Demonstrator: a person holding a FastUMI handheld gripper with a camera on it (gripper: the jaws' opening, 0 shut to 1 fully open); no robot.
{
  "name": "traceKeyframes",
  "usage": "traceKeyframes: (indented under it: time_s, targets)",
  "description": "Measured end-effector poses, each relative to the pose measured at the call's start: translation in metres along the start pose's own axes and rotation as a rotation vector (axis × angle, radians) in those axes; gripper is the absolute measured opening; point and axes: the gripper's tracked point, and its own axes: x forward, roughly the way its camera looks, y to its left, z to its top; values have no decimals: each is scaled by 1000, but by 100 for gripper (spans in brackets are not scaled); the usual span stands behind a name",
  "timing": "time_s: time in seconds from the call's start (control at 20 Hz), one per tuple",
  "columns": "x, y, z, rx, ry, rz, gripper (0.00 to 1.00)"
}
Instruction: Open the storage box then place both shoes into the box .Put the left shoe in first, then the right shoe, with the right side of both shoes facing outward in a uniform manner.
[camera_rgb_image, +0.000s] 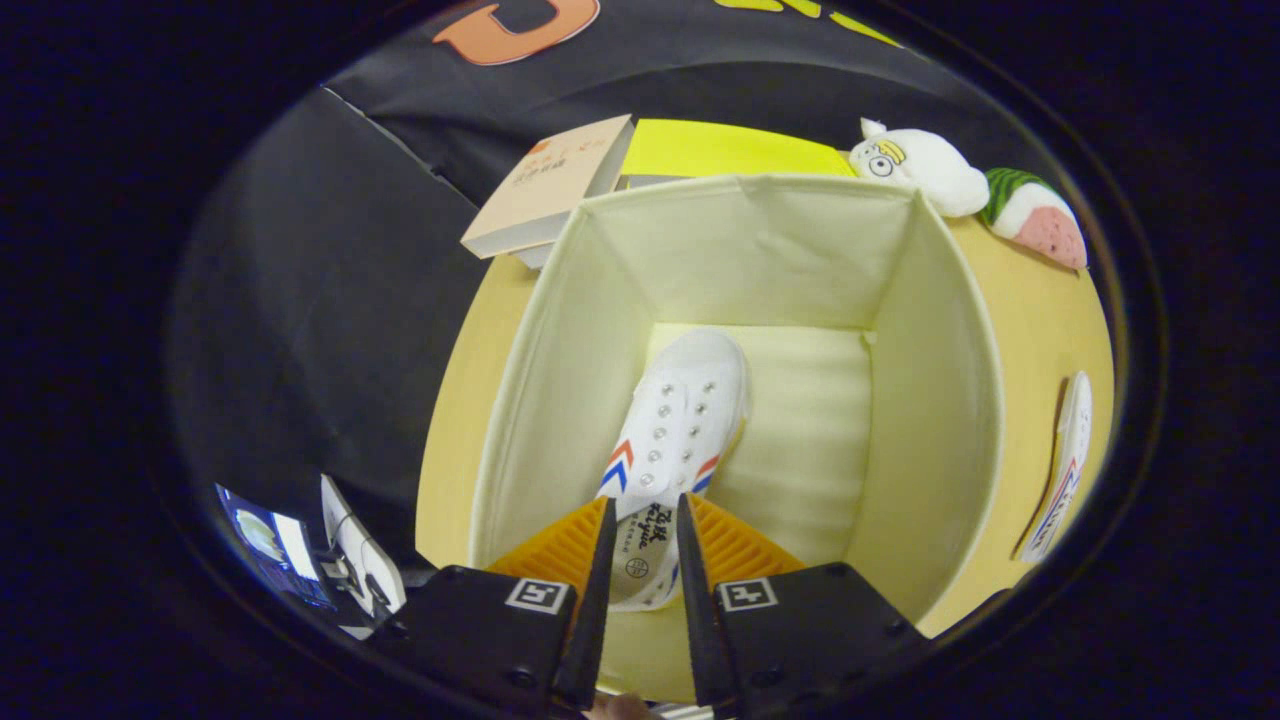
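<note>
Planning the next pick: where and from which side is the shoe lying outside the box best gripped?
The second shoe lies on its side on the table, right of the box, sole edge up. Probably come from above and pinch the heel collar, thin enough for the fingers. The gripper is now shut on the first shoe.

Yellow round worktop, black cloth wall behind it. Books and two plush toys at the far edge. Screen glows lower left.

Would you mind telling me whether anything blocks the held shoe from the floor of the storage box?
Nothing visible does: the claw grips the white shoe inside the open storage box, over its bare floor.
</note>
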Motion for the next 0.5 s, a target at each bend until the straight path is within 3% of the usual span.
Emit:
traceKeyframes:
  time_s: [0.2,0.35,0.5]
  targets:
    - [-28,-17,-10,-37,3,-77,86]
    - [-57,-26,-18,-117,-7,-104,87]
    - [-91,-30,-27,-167,-7,-43,90]
